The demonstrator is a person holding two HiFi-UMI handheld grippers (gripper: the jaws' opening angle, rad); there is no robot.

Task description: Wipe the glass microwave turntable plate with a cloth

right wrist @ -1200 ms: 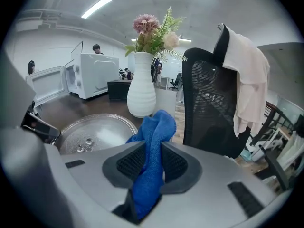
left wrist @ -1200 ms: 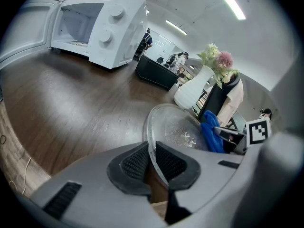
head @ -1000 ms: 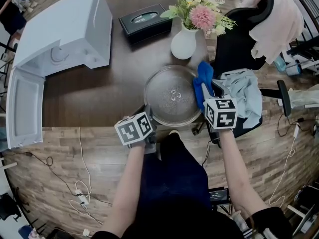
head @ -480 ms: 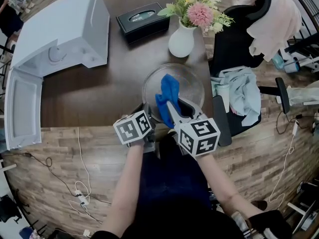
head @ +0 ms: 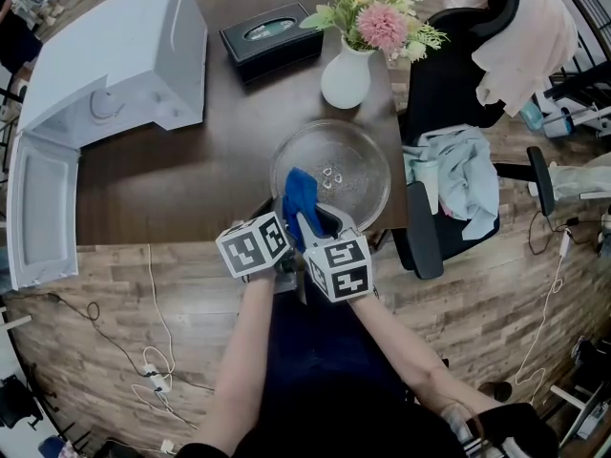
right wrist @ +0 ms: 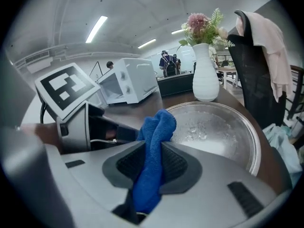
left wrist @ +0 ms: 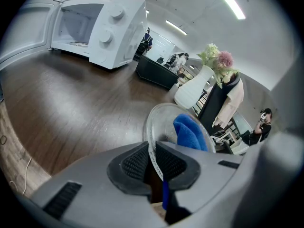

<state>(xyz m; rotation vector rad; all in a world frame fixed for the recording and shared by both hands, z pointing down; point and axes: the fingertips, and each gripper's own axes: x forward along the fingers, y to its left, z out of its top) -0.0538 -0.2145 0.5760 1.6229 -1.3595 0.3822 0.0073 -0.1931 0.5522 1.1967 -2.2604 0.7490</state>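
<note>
The round glass turntable plate [head: 336, 172] lies on the dark table near its front edge. My left gripper [head: 279, 219] is shut on the plate's near left rim [left wrist: 152, 148], which runs between its pads. My right gripper [head: 304, 219] is shut on a blue cloth [head: 299, 192], close beside the left gripper. The cloth [right wrist: 156, 141] sticks out past the jaws and rests on the near left part of the plate [right wrist: 213, 127]. In the left gripper view the cloth [left wrist: 190, 132] shows over the plate.
A white microwave [head: 115, 65] with its door [head: 43, 208] open stands at the back left. A black tissue box [head: 270, 31] and a white vase of flowers [head: 346, 76] stand behind the plate. An office chair [head: 458, 93] with draped cloths is at the right.
My right gripper has swept the blue cloth from the plate's right edge across to its near left side, ending beside the left gripper. The left gripper kept its hold on the rim.
</note>
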